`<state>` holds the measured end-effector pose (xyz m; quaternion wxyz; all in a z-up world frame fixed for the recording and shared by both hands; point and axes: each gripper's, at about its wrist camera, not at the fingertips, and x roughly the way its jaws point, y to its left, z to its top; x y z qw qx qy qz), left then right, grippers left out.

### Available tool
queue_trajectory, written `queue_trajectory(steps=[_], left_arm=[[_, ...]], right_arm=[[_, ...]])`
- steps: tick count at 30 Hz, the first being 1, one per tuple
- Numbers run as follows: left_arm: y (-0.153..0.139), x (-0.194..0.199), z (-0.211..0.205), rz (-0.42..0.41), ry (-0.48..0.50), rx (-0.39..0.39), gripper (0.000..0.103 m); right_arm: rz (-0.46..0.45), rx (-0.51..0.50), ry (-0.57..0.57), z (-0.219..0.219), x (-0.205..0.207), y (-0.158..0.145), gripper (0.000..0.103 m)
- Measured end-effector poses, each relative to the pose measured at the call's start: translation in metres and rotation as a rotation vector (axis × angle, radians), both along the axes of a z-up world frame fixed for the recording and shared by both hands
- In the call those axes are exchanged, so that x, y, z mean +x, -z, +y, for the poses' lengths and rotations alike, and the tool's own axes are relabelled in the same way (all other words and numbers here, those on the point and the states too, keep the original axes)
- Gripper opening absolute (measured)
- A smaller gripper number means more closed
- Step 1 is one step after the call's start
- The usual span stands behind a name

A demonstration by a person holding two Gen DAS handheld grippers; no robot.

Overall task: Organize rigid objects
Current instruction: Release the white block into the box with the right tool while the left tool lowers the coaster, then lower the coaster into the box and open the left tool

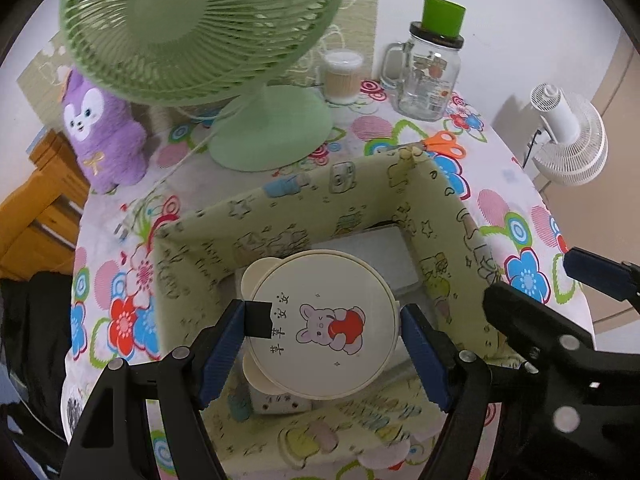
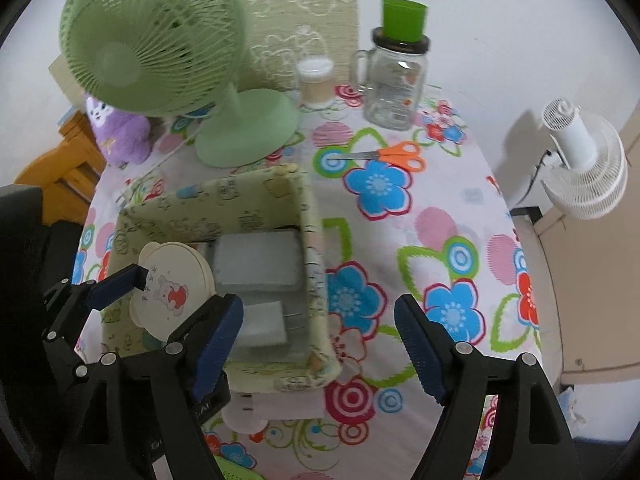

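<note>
The left tongs (image 1: 324, 344) point steeply down over a pale green fabric storage box (image 1: 280, 208) and hold a round cream lid (image 1: 324, 320) printed with a cartoon rabbit hugging a red apple. The blue pads (image 1: 224, 344) stand either side of the disc, the left one against its rim and the right one at the opposite edge, so the lid hangs between them just above the box's inside, tilted a little. Under the lid, inside the box, lie a flat white rectangular item (image 2: 256, 256) and a white plug adapter (image 2: 266, 322).

The right tongs (image 2: 320, 344) stand wide apart with nothing between them; only the flowered cloth of the worktop (image 2: 440, 240) shows in the gap. They hover just to the right of the box, whose near corner is beside their left finger. No earlier view is given to say more of them.

Ahead of the right tongs, well beyond the box, orange-handled scissors (image 2: 384, 156) lie flat on the cloth. Farther ahead stand a glass mug jar (image 2: 394, 80) carrying a green cup (image 2: 404, 18) and a small clear tub (image 2: 316, 82). Ahead and to the left are a green desk fan (image 2: 160, 60) and a purple plush toy (image 2: 120, 132). A white fan (image 2: 584, 168) is off the worktop to the right.
</note>
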<state>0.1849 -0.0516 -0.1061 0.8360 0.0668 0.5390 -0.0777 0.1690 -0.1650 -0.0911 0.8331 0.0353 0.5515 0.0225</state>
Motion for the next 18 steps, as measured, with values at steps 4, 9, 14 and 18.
queue_trajectory(steps=[4,9,14,18], left_arm=[[0.008,0.008,-0.008,0.012,0.025,0.003,0.079],[0.023,0.013,-0.018,0.019,0.057,0.015,0.079],[0.037,0.016,-0.022,0.028,0.076,0.021,0.079],[0.041,0.019,-0.024,0.05,0.097,-0.009,0.08]], right_arm=[[0.009,0.003,0.031,-0.01,0.003,0.005,0.081],[0.024,0.016,0.065,-0.019,0.004,0.015,0.081],[0.05,0.03,0.097,-0.027,0.005,0.028,0.081],[0.056,0.052,0.115,-0.028,0.006,0.03,0.081]])
